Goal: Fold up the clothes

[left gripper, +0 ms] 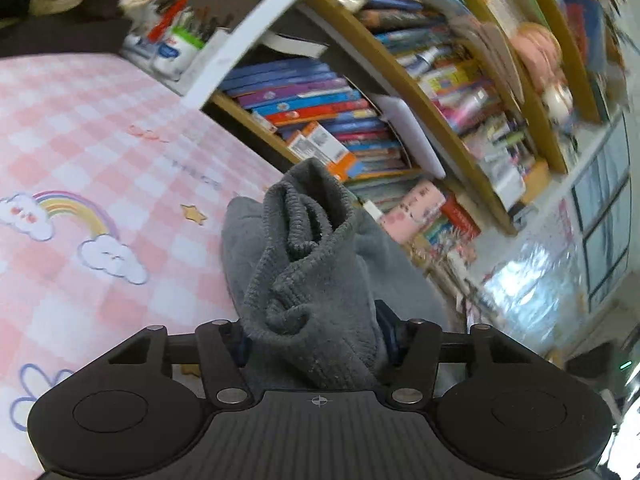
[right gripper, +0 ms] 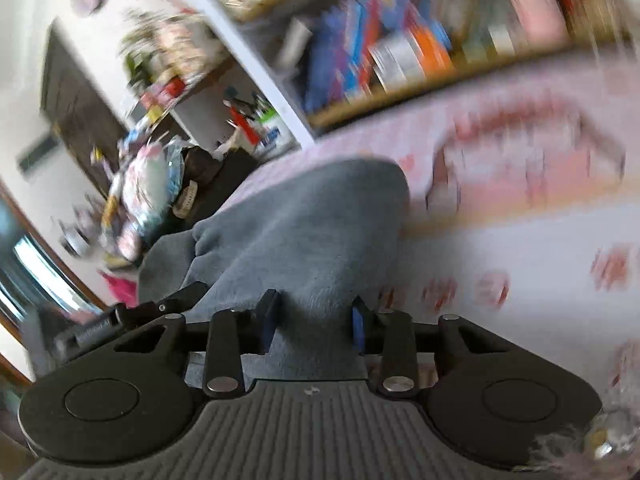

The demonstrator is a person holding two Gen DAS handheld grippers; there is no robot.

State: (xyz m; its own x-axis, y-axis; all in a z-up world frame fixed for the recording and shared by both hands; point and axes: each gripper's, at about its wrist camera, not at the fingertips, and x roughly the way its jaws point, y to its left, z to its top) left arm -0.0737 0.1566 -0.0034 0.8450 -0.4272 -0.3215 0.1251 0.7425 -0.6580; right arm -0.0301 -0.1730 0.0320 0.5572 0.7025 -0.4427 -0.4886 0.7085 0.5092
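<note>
A grey knit garment (left gripper: 312, 264) is bunched up between the jaws of my left gripper (left gripper: 316, 340), which is shut on it; its ribbed hem stands up above the fingers. The same grey garment (right gripper: 304, 232) runs through my right gripper (right gripper: 316, 320), whose blue-padded fingers (right gripper: 268, 312) are shut on the cloth. Both hold the garment above a pink checked bed cover (left gripper: 80, 152) with rainbow and cloud prints. The right wrist view is heavily blurred. The fingertips are mostly hidden by the cloth.
A wooden bookshelf (left gripper: 400, 92) packed with books stands right behind the bed, also seen in the right wrist view (right gripper: 400, 52). Pen cups (left gripper: 176, 44) stand at the bed's far corner. A cluttered pile of bags (right gripper: 148, 184) lies at the left.
</note>
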